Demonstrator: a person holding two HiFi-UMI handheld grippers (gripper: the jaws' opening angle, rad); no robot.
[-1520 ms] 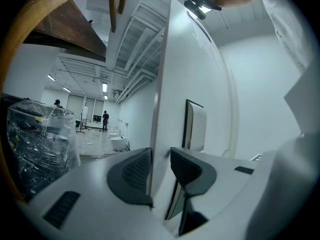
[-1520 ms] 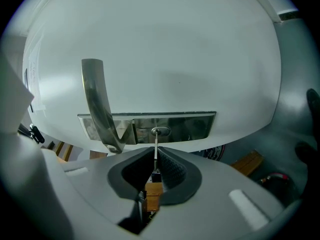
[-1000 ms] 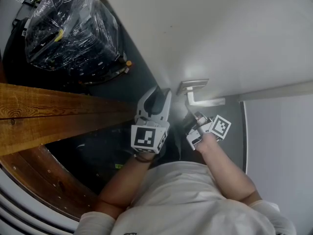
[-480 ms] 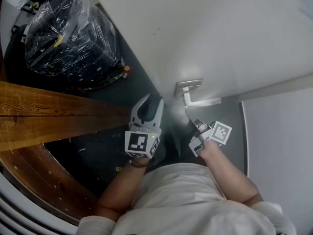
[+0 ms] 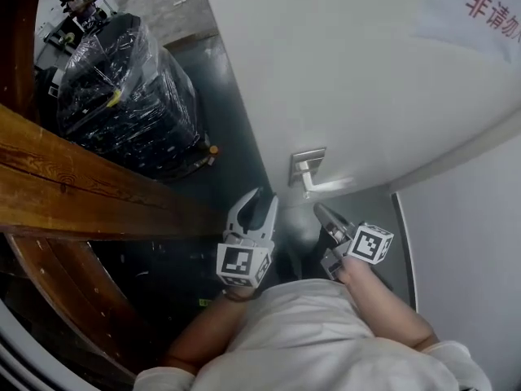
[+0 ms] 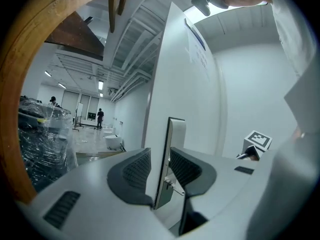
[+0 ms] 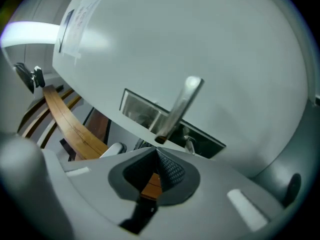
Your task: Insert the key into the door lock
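Observation:
The white door [image 5: 342, 72] carries a steel lock plate [image 5: 305, 163] with a lever handle [image 5: 334, 184]. In the right gripper view the plate [image 7: 137, 109] and lever [image 7: 180, 106] lie just ahead, and a small metal piece [image 7: 188, 144] sticks out of the plate below the lever; I cannot tell whether it is the key. My right gripper [image 5: 321, 210] points at the plate, its jaws [image 7: 156, 151] closed together, with something brown low between the pads. My left gripper [image 5: 259, 198] is open, and the door's edge [image 6: 175, 129] shows between its jaws.
A black load wrapped in plastic film [image 5: 130, 96] stands on the floor to the left. A curved wooden beam [image 5: 73, 186] crosses at left beside my left arm. A grey wall [image 5: 464, 243] adjoins the door on the right. People stand far off [image 6: 100, 116].
The head view has tilted up and shows more of the door. Both grippers have risen. The right gripper has rolled about its own axis. The left jaws stand as wide as before.

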